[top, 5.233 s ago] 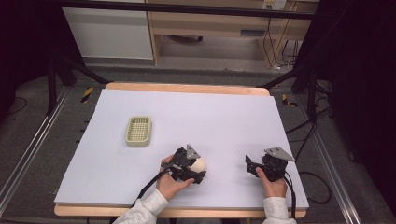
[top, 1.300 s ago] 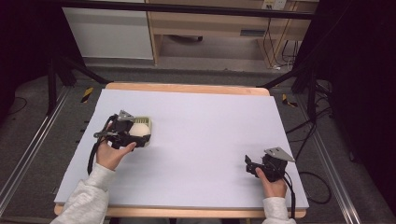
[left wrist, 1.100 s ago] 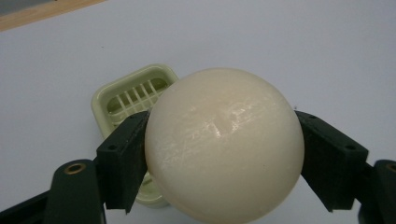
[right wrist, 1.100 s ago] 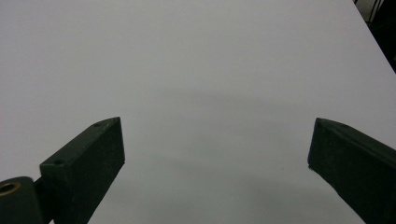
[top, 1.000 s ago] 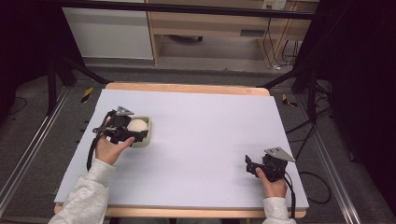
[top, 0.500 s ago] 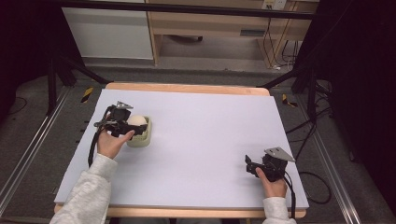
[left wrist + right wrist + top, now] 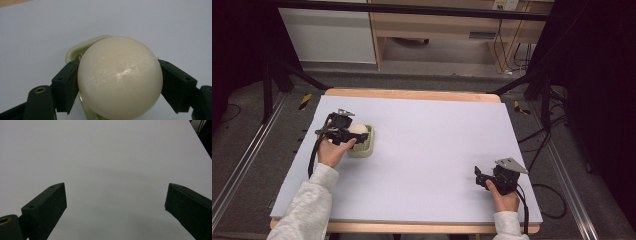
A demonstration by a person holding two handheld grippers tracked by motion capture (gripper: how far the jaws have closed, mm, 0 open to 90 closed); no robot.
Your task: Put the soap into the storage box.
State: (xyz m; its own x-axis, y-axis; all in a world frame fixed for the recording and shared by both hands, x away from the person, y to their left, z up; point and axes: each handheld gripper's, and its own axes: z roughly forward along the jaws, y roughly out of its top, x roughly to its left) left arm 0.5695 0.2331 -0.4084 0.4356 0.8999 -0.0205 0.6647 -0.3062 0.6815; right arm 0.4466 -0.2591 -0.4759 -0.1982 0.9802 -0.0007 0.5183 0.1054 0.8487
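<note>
My left gripper (image 7: 353,134) is shut on a cream-white ball (image 7: 358,130), which hangs just over a small pale green basket (image 7: 363,146) at the table's left. In the left gripper view the ball (image 7: 119,77) is pressed between both black pads (image 7: 67,82), and the basket's rim (image 7: 75,50) peeks out behind and below it. Whether the ball touches the basket I cannot tell. My right gripper (image 7: 479,177) rests near the table's front right, open, its jaws (image 7: 115,210) wide apart over bare white table.
A white sheet (image 7: 432,145) covers the wooden table. Dark frame legs and rails stand at both sides, and cables lie on the floor at the right. A wooden cabinet stands beyond the far edge.
My left gripper carried the ball from the table's front middle to the left, then further back and slightly down over the green basket. The right gripper stayed where it was.
</note>
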